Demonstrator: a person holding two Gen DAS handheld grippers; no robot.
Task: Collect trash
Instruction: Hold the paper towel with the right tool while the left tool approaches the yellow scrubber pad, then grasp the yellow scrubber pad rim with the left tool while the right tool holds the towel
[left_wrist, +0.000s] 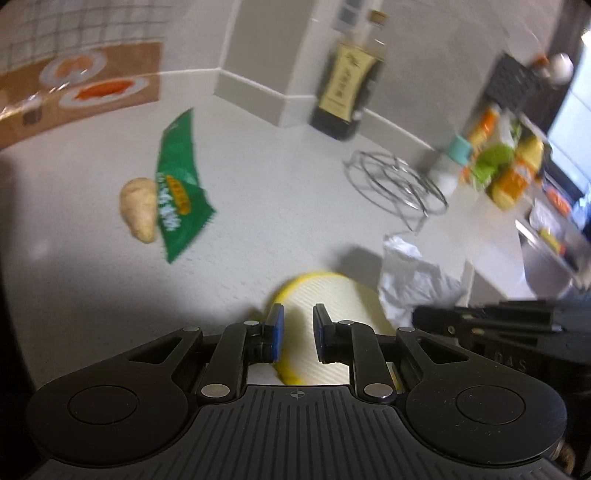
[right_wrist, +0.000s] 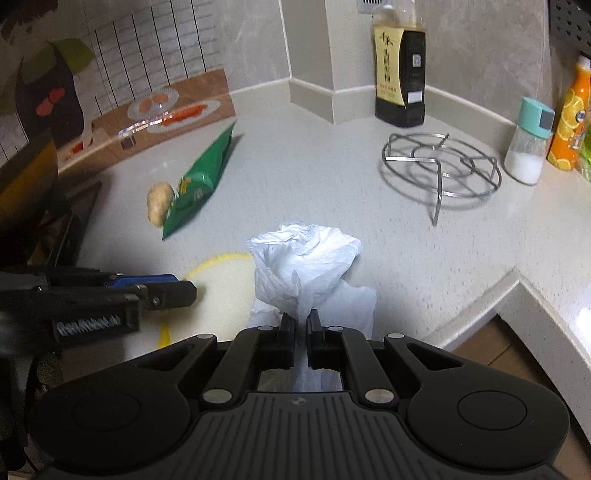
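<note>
My right gripper (right_wrist: 301, 319) is shut on a crumpled white tissue (right_wrist: 306, 258), held just above the counter; the tissue also shows in the left wrist view (left_wrist: 410, 280). My left gripper (left_wrist: 298, 315) is open and empty above a yellow-rimmed white disc (left_wrist: 332, 295), which lies on the counter and also shows in the right wrist view (right_wrist: 221, 284). A green snack wrapper (left_wrist: 177, 192) lies farther back on the counter, partly over a pale ginger root (left_wrist: 138, 208); both show in the right wrist view, wrapper (right_wrist: 199, 184) and ginger (right_wrist: 159, 201).
A dark soy sauce bottle (right_wrist: 400, 70) stands by the back wall. A wire trivet (right_wrist: 441, 168), a salt shaker (right_wrist: 528, 142) and an orange bottle (right_wrist: 570, 122) are at the right. The counter edge (right_wrist: 480, 306) drops off at the lower right.
</note>
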